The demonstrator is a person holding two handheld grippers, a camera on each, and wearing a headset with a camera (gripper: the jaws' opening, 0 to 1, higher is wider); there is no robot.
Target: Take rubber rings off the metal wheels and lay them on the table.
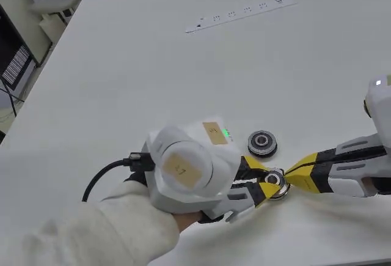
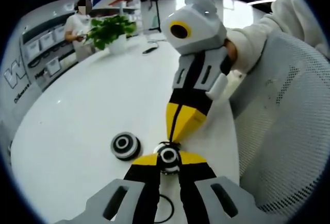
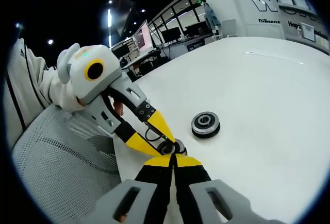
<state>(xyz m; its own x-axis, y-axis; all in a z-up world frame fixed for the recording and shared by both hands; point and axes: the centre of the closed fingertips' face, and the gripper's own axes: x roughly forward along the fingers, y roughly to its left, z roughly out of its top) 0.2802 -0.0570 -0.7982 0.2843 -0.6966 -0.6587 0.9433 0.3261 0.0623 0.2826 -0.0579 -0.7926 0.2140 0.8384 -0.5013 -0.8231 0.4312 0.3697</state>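
At lower right, the left gripper clamps the wheel and the right gripper is pinched shut at its rim; a tug could twist it loose.

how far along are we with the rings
Done: perhaps one. A thin black loop on the table looks like a removed ring, though I can't be sure. In hand: the left hand-held gripper clamps a wheel while the right hand-held gripper, jaws together, works at its rim. Left: the second wheel beside it has its black ring on.
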